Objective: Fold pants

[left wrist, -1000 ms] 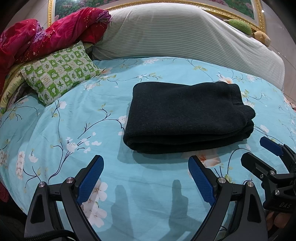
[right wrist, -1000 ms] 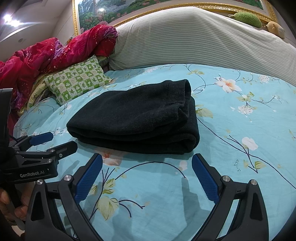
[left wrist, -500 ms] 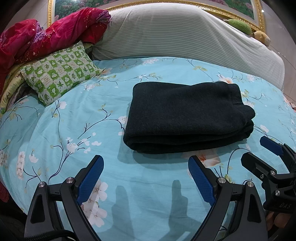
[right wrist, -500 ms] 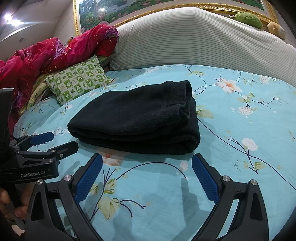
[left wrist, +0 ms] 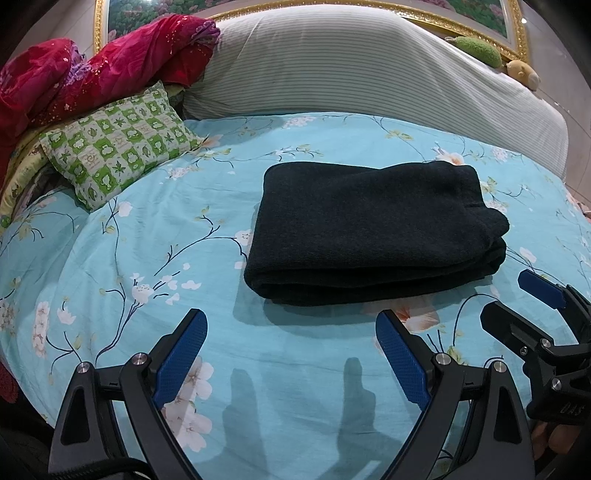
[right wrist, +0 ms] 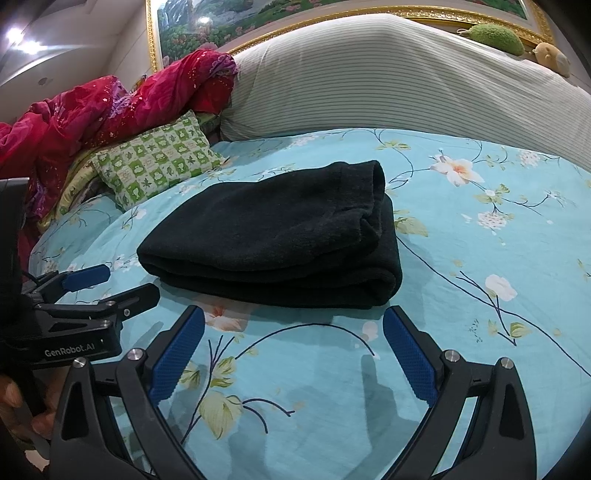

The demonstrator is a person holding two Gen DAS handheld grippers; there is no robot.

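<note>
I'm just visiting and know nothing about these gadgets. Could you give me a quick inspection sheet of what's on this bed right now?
Surface: bed sheet, turquoise with a flower print, fairly smooth.
Job's things: black pants, folded into a compact stack, lying flat on the sheet.
Clutter: green checked pillow; red quilt, bunched; striped bolster.
Grippers: left gripper open, empty; right gripper open, empty; both short of the pants.
Cables: black cable at the left gripper's base.
Surroundings: gold-framed picture; two plush toys on the headboard.
</note>
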